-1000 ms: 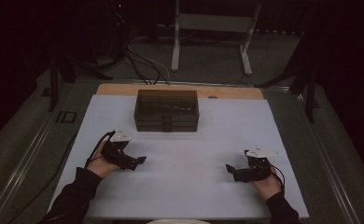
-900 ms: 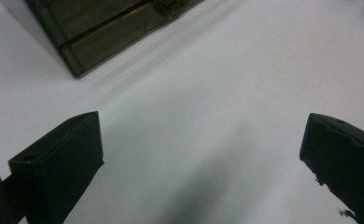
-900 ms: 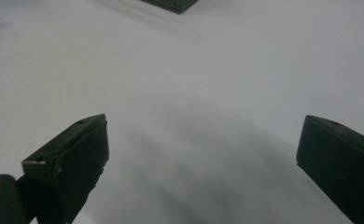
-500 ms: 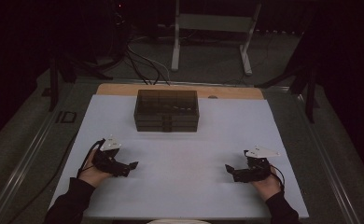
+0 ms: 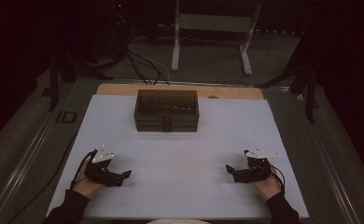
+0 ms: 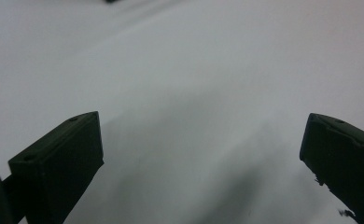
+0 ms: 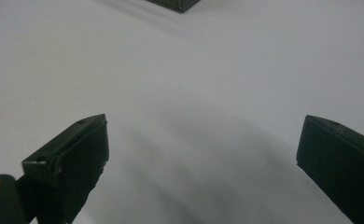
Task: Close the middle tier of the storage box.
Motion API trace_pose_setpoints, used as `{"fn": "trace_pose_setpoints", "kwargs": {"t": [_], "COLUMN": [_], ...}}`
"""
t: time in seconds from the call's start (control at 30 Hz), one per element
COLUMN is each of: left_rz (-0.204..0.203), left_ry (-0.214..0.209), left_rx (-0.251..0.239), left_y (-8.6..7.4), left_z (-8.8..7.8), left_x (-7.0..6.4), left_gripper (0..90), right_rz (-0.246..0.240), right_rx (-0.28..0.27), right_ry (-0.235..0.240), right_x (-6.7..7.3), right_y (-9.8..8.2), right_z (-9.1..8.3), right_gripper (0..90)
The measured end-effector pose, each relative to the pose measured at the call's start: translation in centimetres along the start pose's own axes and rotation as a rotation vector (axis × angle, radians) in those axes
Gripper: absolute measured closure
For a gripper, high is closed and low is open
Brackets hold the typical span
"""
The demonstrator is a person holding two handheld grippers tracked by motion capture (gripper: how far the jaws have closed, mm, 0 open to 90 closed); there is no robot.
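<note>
The dark drawer box (image 5: 166, 110) is sitting at the far middle of the bench (image 5: 180, 154), unmoved over the last second and well apart from both tools. The left tool (image 5: 124, 175) has been drawing back toward the near left edge since a second ago and is now lying low there, jaws spread wide over bare white surface, holding nothing. The right tool (image 5: 228, 169) is staying near the right edge, jaws likewise wide apart and empty.

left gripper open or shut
Open. In the left gripper view, the left gripper has its jaws set wide apart, with bare white table between them.
</note>
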State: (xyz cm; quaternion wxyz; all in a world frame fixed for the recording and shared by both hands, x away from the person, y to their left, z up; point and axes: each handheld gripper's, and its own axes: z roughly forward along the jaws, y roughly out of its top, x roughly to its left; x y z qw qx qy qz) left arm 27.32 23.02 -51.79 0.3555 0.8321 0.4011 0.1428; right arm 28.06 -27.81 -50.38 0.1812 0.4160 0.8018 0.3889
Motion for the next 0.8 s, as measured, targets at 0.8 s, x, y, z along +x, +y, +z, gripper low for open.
{"fn": "trace_pose_setpoints", "kwargs": {"t": [0.8], "left_rz": [-0.012], "left_ry": [0.021], "left_rx": [-0.056], "left_y": [-0.15], "left_z": [0.64], "left_x": [0.68], "left_gripper": [0.8], "right_rz": [-0.019], "right_rx": [0.005], "right_ry": [0.004], "right_x": [0.13], "right_y": [-0.1], "right_z": [0.23], "right_gripper": [2.4]}}
